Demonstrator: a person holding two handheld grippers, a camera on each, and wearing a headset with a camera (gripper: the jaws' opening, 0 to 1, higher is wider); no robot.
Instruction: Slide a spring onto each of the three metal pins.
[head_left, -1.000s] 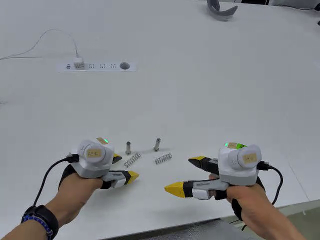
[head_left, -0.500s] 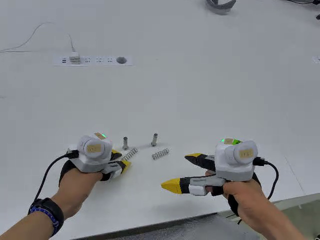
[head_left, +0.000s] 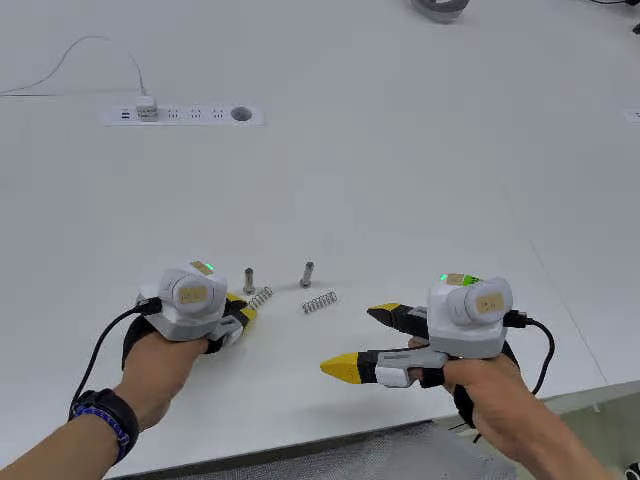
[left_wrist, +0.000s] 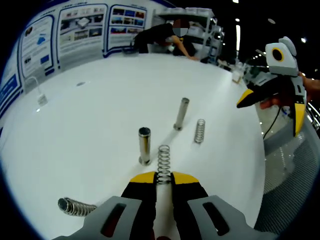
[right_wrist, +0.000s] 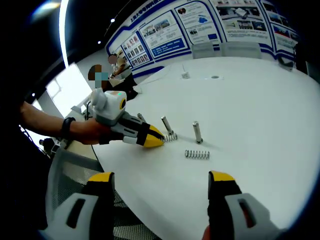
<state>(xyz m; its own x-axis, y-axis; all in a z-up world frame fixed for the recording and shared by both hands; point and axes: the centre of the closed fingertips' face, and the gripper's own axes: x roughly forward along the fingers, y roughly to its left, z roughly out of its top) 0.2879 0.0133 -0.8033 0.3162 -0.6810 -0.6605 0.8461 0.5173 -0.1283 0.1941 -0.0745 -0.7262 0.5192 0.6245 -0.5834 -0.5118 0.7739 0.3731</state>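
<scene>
Two metal pins stand upright on the white table (head_left: 400, 180): the near pin (left_wrist: 144, 145) (head_left: 248, 281) and the far pin (left_wrist: 181, 114) (head_left: 307, 274). My left gripper (left_wrist: 162, 177) (head_left: 243, 313) is shut on one end of a spring (left_wrist: 163, 159) (head_left: 261, 297), whose free end points toward the near pin. A second spring (left_wrist: 200, 130) (head_left: 320, 301) (right_wrist: 197, 154) lies loose beside the far pin. A third metal piece with coils (left_wrist: 75, 206) lies on its side at my left. My right gripper (right_wrist: 161, 177) (head_left: 362, 340) hovers open to the right, apart from everything.
A white power strip (head_left: 185, 116) with a plugged cable lies far back on the left. A grey object (head_left: 440, 8) sits at the far edge. The table's front edge (head_left: 300, 440) runs just below both hands. A person leans over the table (left_wrist: 172, 40) in the distance.
My left gripper has moved forward to the spring by the near pin and closed on its end. My right gripper stays open and has hardly moved.
</scene>
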